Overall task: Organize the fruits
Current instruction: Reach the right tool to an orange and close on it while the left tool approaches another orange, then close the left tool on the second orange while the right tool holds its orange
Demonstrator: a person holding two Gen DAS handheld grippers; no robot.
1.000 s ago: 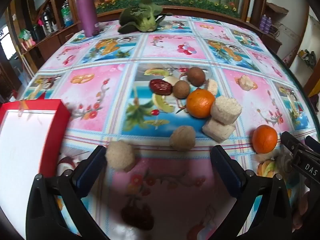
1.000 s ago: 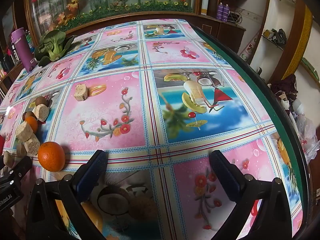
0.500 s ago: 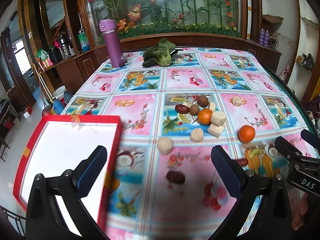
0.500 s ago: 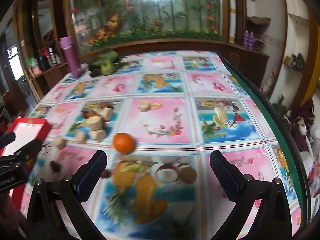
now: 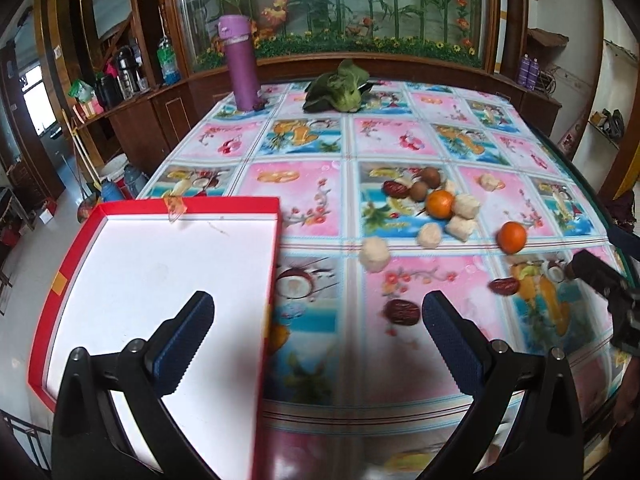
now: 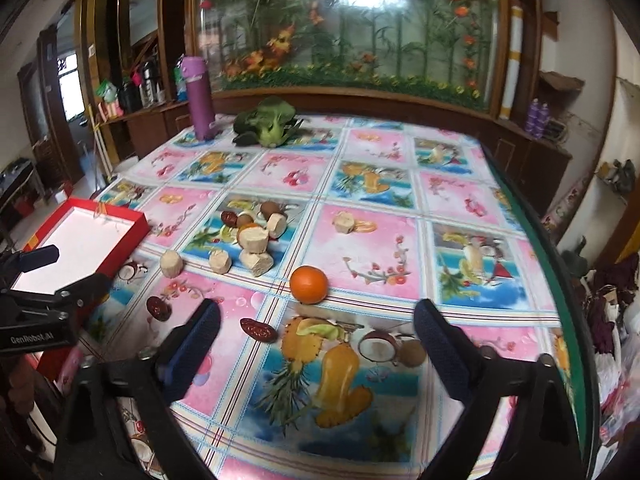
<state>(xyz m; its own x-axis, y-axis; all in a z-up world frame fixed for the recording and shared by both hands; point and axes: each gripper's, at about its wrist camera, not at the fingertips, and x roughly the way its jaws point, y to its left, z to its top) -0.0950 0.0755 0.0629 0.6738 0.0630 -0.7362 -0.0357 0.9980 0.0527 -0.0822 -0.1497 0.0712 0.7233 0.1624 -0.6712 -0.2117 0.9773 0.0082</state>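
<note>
Both wrist views face forward, raised, sharing the fruit-strewn tablecloth (image 5: 304, 208)

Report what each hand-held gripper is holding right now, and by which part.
Nothing is held. The left hand-held gripper and the right hand-held gripper are both open above the table, nothing between their fingers.

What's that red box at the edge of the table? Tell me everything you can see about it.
The red box is a shallow rectangular tray, probably cardboard, with low red walls and a plain white floor. It lies flat and open at the table's left edge, holding no fruit. A scrap of clear tape clings to its far rim, and a yellowish patch marks its left wall. The left gripper hovers open above it.
</note>
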